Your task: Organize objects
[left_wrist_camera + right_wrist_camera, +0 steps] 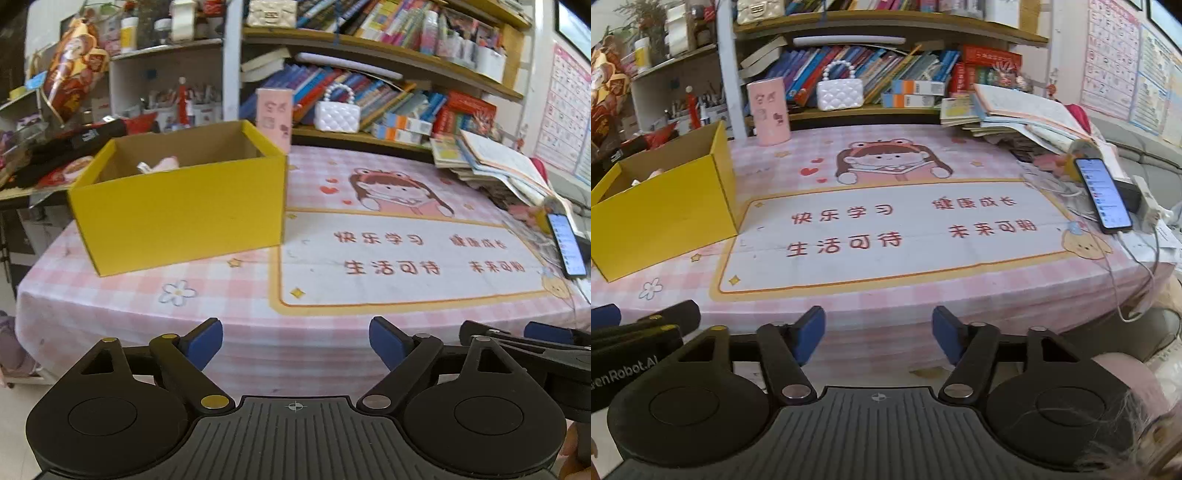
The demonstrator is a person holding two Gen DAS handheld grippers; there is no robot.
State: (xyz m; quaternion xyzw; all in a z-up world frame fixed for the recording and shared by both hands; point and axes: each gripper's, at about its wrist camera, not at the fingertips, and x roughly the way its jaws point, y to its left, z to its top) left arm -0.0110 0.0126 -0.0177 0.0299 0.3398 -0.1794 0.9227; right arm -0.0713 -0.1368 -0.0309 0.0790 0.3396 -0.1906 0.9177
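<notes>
A yellow cardboard box (177,218) stands open on the left of the pink checked table; it also shows in the right wrist view (665,210). A pale pink and white item (159,165) lies inside it. My left gripper (295,343) is open and empty, held off the table's front edge. My right gripper (879,336) is open and empty, also off the front edge, to the right of the left one. A pink cylinder holder (768,110) stands at the back of the table.
A lit phone (1102,194) with a cable leans at the table's right edge. A stack of books (1015,114) lies at the back right. A white quilted handbag (840,92) sits on the bookshelf behind. Cluttered shelves (66,122) stand at the left.
</notes>
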